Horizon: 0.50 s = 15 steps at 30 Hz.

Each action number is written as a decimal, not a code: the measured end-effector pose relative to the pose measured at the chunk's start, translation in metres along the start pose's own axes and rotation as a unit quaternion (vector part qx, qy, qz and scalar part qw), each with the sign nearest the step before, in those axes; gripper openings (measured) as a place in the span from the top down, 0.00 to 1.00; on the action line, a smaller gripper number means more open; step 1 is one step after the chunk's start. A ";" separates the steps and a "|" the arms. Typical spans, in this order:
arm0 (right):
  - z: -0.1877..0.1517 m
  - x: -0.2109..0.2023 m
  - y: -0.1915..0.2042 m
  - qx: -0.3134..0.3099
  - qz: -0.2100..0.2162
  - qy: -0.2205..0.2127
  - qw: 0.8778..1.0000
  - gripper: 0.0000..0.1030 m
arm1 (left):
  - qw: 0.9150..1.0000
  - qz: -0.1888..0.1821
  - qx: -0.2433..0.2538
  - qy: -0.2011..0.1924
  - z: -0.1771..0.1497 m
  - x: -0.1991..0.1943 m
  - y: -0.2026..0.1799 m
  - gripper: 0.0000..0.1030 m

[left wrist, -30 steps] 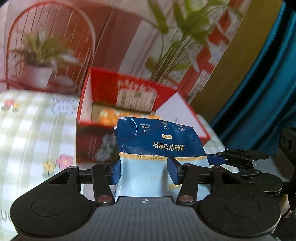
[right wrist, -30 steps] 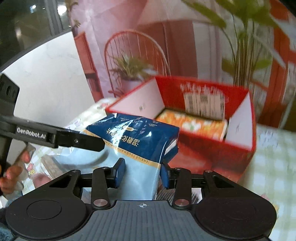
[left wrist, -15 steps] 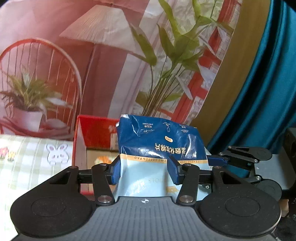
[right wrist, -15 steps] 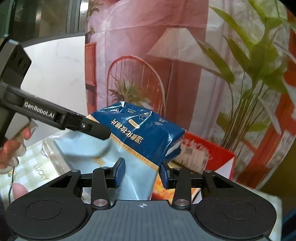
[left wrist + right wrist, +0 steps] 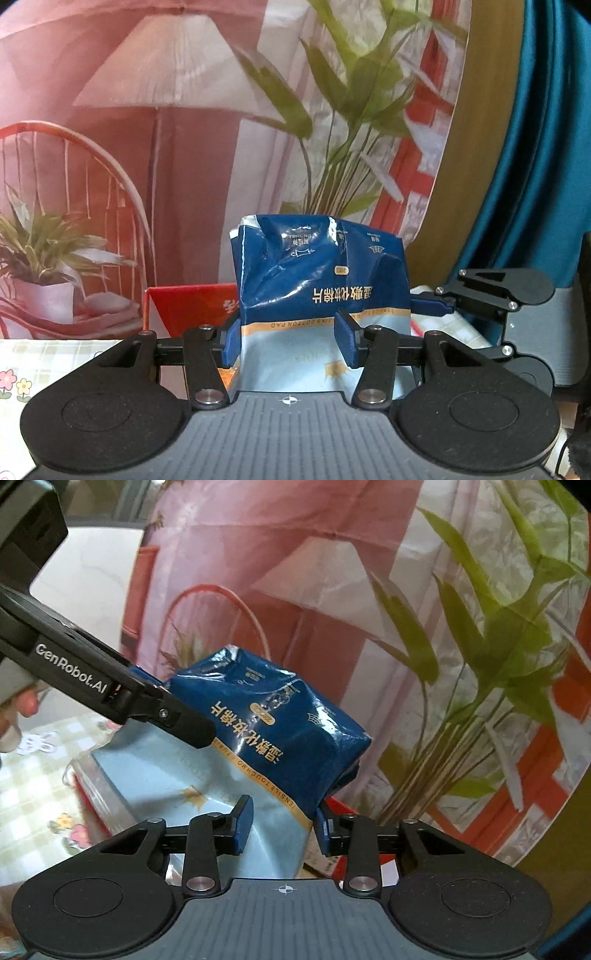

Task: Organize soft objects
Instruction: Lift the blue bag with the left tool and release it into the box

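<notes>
A blue and pale-blue pack of cotton pads (image 5: 317,295) is held in the air by both grippers. My left gripper (image 5: 288,343) is shut on its lower part. My right gripper (image 5: 282,825) is shut on the same pack (image 5: 266,738) from the other side. The right gripper's fingers (image 5: 432,306) show at the pack's right in the left wrist view. The left gripper's arm (image 5: 110,690) crosses the right wrist view at the left. A red cardboard box (image 5: 192,306) stands behind and below the pack, mostly hidden.
A checked tablecloth with flower prints (image 5: 44,362) lies below at the left. A printed backdrop with a lamp, chair and plants (image 5: 166,110) stands behind. A teal curtain (image 5: 535,147) hangs at the right.
Both grippers have lifted the pack upward and tilted up. The red box has dropped low in both views and is now mostly hidden behind the pack.
</notes>
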State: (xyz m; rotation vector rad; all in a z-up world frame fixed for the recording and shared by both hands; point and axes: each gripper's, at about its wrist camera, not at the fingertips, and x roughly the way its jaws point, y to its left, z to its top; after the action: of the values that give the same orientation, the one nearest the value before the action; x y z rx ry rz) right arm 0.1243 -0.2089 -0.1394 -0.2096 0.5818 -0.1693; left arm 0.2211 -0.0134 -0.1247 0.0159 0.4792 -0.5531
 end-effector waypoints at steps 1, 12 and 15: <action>-0.002 0.006 0.000 -0.001 -0.004 0.004 1.000 0.70 | 1.000 0.003 0.001 0.006 -0.002 0.006 0.001 0.49; -0.032 0.062 0.005 0.045 0.019 0.075 0.996 0.72 | 0.995 0.011 -0.030 0.096 -0.030 0.045 0.024 0.49; -0.037 0.070 0.007 0.061 0.033 0.092 0.993 0.72 | 0.993 0.018 -0.035 0.108 -0.034 0.049 0.030 0.49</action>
State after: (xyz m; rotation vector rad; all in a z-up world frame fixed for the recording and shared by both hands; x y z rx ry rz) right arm 0.1616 -0.2224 -0.2082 -0.0559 0.7581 -0.1616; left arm 0.2575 -0.0077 -0.1802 0.0182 0.7080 -0.5005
